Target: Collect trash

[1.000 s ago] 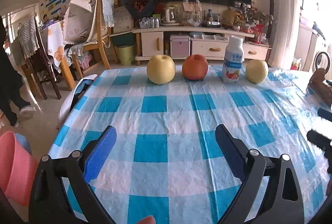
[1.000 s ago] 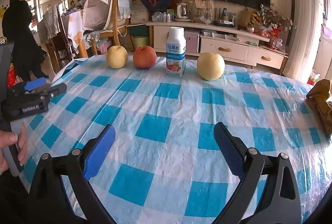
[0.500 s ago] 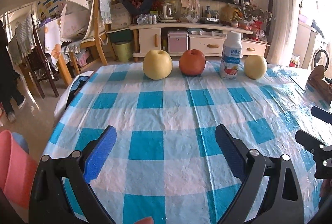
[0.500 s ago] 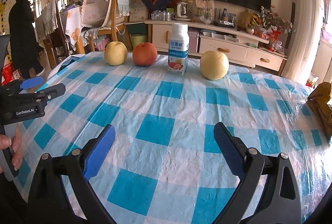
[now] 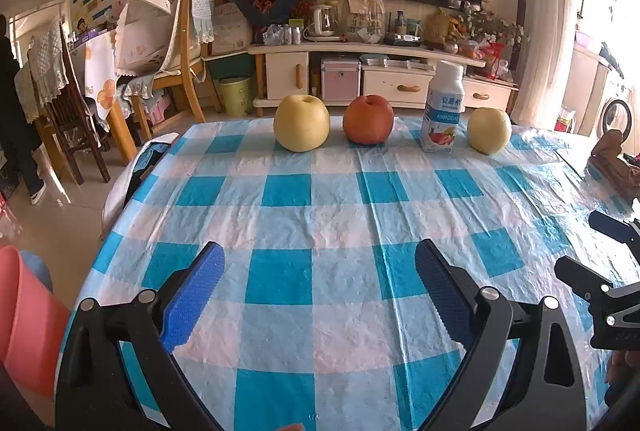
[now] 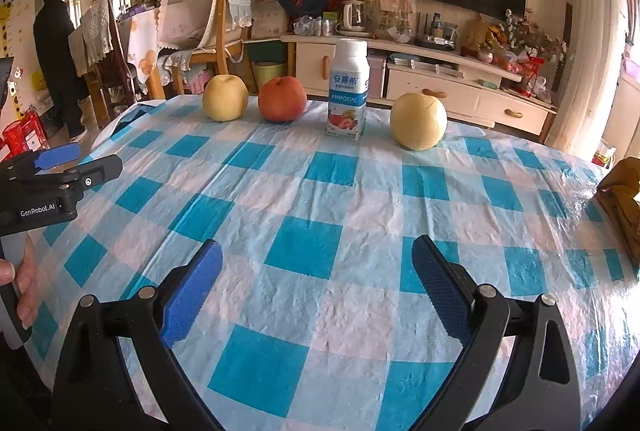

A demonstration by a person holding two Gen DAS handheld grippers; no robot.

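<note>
Both our hand-held grippers, left [image 5: 319,285] and right [image 6: 317,281], have edged forward, released; bare worktop [image 5: 320,199] ahead, bottle [image 6: 349,88] at its far edge.

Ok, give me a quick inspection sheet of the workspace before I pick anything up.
Surface: checked blue-and-white tablecloth, wrinkled.
Job's things: drink bottle upright at the far edge, in a row between a red apple and a yellow pear; second pear at the row's left end.
Clutter: brown object at the table's right edge.
Grippers: left tongs and right tongs open, empty.
Cables: nothing seen.
Surroundings: pink bin beside the table; TV cabinet behind.
</note>
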